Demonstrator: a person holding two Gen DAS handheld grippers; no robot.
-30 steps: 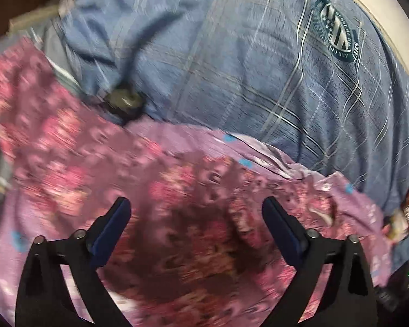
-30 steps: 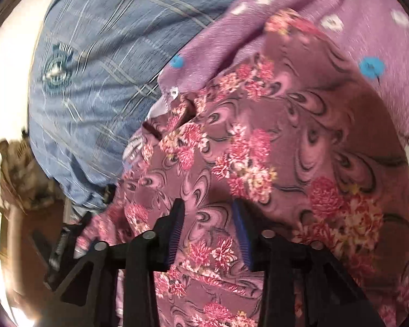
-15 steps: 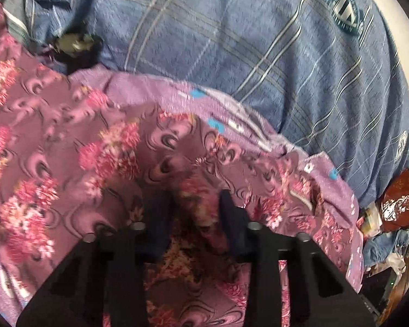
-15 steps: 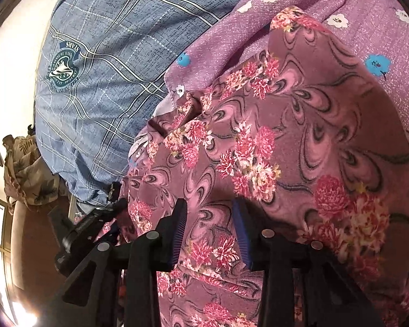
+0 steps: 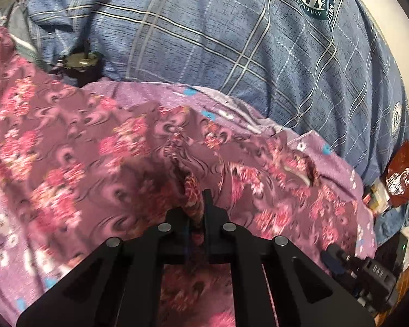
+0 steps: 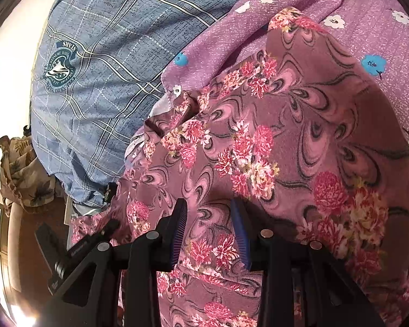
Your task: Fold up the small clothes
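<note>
**Left claw pinches a ridge of the floral garment; right claw grips its edge**

The maroon floral garment [image 5: 101,147] lies spread and rumpled on top of a lighter purple cloth with small blue and white flowers [image 6: 327,5], which shows around its far edge in both views. Both lie on a blue plaid sheet with a round green crest [image 5: 231,41] that covers the surface behind them.

The left claw [image 5: 196,204] has just been closing, and its jaws now stand almost together, with a raised fold of the floral fabric pinched between them near the middle of the garment. The cloth around the pinch is drawn up into creases that run toward the tips.

The right claw [image 6: 210,231] stands at a narrow gap, its blue ribbed pads [image 6: 241,234] on either side of a bunched layer of the same garment at its near edge; the fabric fills the gap and passes down between the fingers.

In the left wrist view, a small dark object with a metal top [image 5: 80,62] sits at the sheet's fold past the garment. At the right rim lie a crumpled red-brown foil packet [image 5: 402,174] and other clutter, too small to tell. The right wrist view shows a leaf-printed cloth [image 6: 21,169] bundled at the far left beside the sheet.
</note>
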